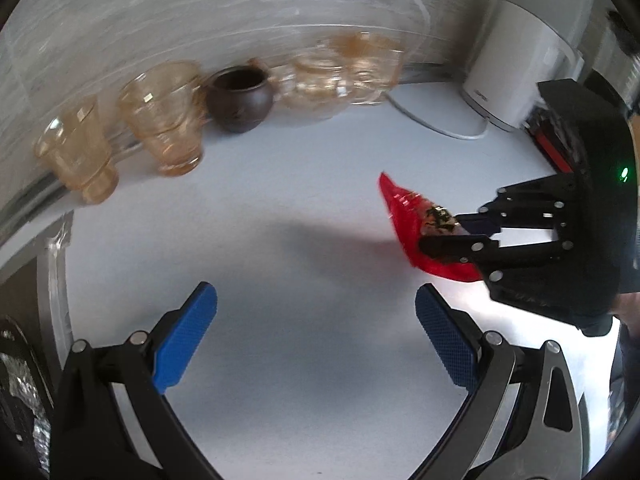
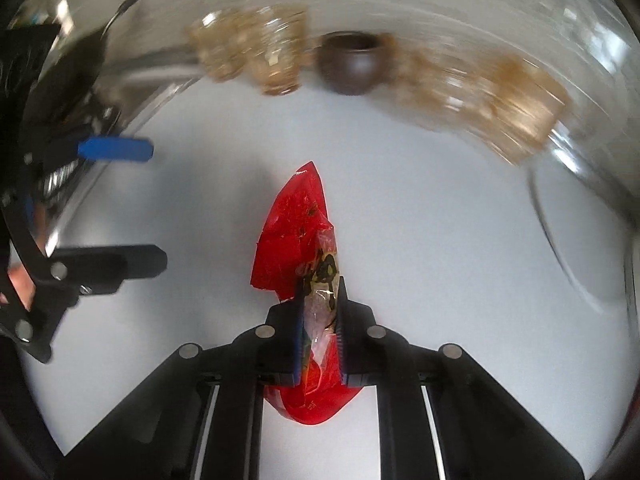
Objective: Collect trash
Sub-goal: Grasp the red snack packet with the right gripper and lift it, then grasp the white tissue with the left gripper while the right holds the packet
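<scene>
The right gripper [image 2: 320, 320] was clamped on a red wrapper [image 2: 294, 236], its two pads pressed against the crumpled clear-and-red film, which stuck out past the fingertips over the white countertop [image 2: 420, 208]. In the left wrist view the same wrapper [image 1: 404, 216] hung at the right of the scene, pinched in the black fingers above the surface. The left gripper [image 1: 316, 332] stood wide apart with nothing between its blue pads [image 1: 184, 340]. Along the far edge, against the wall, stood a row of amber glasses [image 1: 164, 116] with a dark brown pot [image 1: 240, 98] among them. A white appliance [image 1: 516, 68] and its cable sat at the far right.
</scene>
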Motion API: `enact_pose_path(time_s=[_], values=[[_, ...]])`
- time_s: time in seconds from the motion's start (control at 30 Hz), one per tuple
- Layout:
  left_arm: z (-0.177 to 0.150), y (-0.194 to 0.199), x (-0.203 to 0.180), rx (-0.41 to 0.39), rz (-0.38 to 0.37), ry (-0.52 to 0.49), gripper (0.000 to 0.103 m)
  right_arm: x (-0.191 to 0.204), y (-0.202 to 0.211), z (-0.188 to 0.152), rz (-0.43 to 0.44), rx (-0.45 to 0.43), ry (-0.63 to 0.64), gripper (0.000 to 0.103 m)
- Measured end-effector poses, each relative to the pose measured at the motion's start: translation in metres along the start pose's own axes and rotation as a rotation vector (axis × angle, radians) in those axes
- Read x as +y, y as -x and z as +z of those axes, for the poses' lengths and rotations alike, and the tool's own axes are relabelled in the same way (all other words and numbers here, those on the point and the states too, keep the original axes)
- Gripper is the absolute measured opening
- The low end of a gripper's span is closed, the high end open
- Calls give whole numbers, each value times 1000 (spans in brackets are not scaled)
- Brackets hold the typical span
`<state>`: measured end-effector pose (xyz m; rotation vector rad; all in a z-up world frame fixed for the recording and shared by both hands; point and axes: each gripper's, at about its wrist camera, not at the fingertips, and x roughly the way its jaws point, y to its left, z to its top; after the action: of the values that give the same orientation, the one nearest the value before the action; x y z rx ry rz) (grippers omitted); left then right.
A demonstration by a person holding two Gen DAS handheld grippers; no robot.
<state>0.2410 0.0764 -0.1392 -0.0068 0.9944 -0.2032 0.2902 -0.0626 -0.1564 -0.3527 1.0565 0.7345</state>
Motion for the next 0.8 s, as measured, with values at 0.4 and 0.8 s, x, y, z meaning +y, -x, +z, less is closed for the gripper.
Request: enact_pose_path(time_s=[0.4, 0.8], values=[[18, -24, -155, -28, -233, -360, 95, -85, 145, -126, -254, -123, -420, 13], [33, -68, -317, -36, -422, -606, 92, -155, 210, -245, -365, -174, -608, 13]])
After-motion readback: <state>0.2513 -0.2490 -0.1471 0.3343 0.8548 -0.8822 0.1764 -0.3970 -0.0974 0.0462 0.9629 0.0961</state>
